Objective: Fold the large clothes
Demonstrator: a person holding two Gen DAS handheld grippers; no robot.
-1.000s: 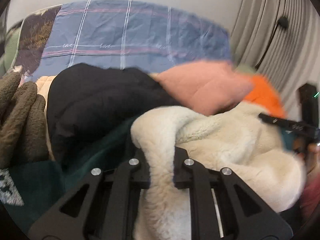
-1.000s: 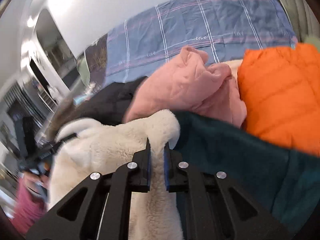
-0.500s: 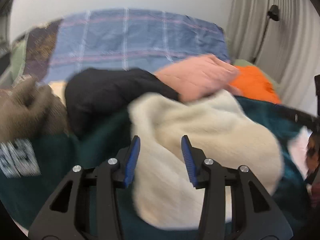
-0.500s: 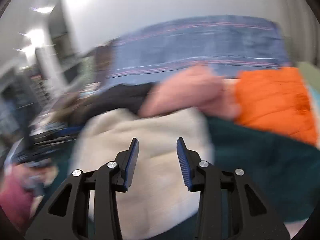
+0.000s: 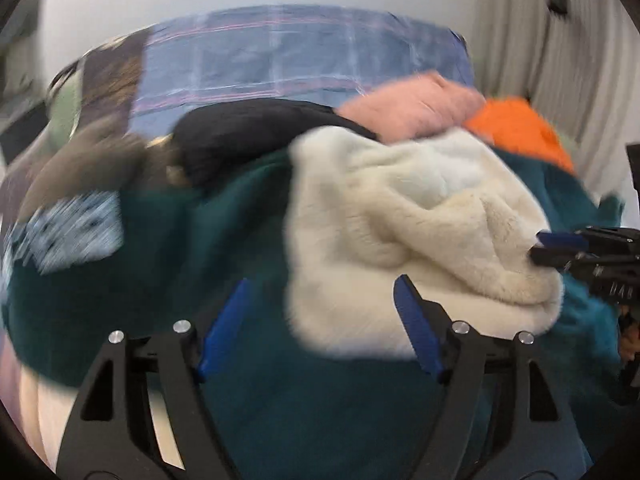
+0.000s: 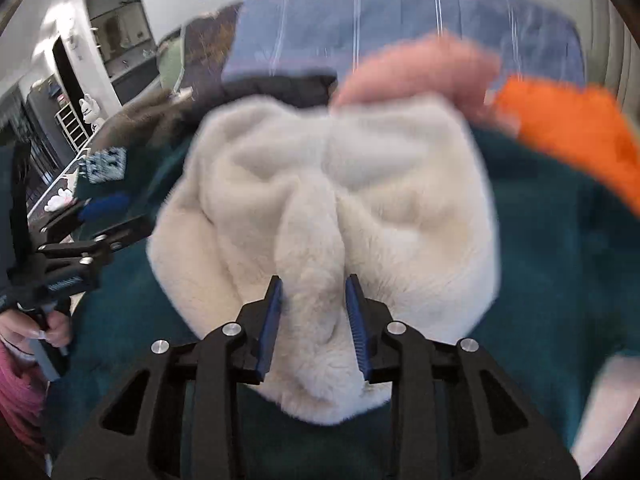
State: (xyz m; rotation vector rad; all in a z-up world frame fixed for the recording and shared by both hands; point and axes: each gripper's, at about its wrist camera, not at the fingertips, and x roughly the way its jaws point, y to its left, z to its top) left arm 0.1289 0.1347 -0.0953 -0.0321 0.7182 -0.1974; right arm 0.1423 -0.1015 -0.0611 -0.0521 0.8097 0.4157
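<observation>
A cream fleece garment (image 5: 420,216) lies bunched on a dark teal garment (image 5: 200,248) atop a pile of clothes. My left gripper (image 5: 322,280) hovers at the fleece's near left edge. Its jaws are opening wide and the pads touch nothing. My right gripper (image 6: 314,278) is closing, its blue pads pressing a raised fold of the cream fleece (image 6: 320,184). In the left wrist view the right gripper (image 5: 536,247) meets the fleece's right side. The left gripper (image 6: 116,220) shows at the left of the right wrist view, held by a person's hand (image 6: 52,328).
Behind the fleece lie a pink garment (image 5: 412,108), an orange puffy jacket (image 5: 516,128), a black garment (image 5: 248,132) and a brown one (image 5: 88,160). All rest on a bed with a blue plaid sheet (image 5: 280,52). A pleated curtain (image 5: 540,60) hangs at the right.
Both grippers let go of the fleece and drew back toward the near side. The left jaws spread wide. The right jaws opened, then narrowed onto a fold of fleece.
</observation>
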